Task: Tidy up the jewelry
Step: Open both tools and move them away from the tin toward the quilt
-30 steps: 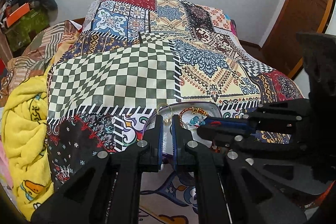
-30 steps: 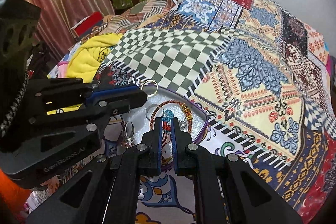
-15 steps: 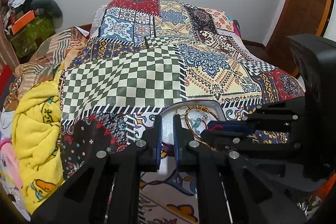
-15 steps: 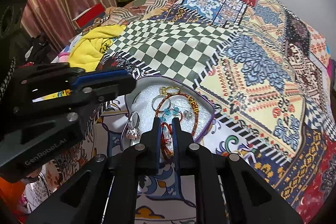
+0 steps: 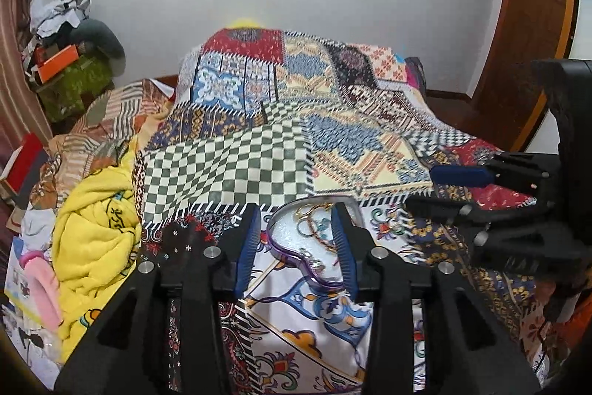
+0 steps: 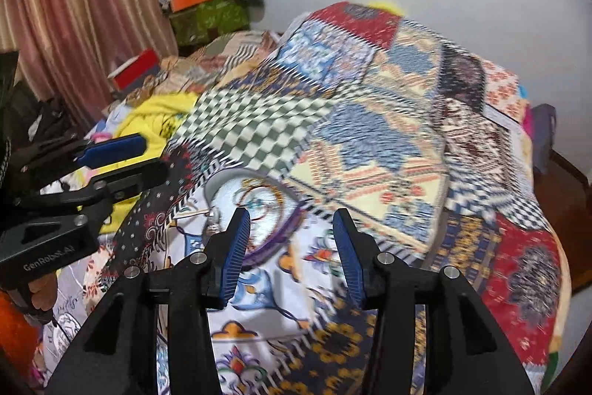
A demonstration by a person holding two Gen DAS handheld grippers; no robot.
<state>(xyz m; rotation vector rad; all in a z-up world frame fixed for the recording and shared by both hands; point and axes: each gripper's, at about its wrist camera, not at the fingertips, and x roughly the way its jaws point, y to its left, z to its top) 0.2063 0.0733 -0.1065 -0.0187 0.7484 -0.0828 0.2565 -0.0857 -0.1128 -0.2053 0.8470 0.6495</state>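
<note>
Left gripper [image 5: 298, 247] wide open, empty; right gripper [image 6: 292, 254] likewise. Heart-shaped tray [image 5: 285, 247] on bed [image 5: 229, 173], holding bangles [image 5: 314, 228] and rings. Pieces likely light, thin, slippery. Pinch bangle across rim.

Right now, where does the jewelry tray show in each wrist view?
Left wrist: the jewelry tray lies low centre, between the open left tongs.
Right wrist: the tray, blurred, sits left of centre, just beyond the open right tongs.
Shared landmark: the green checkered patch behind it.
</note>
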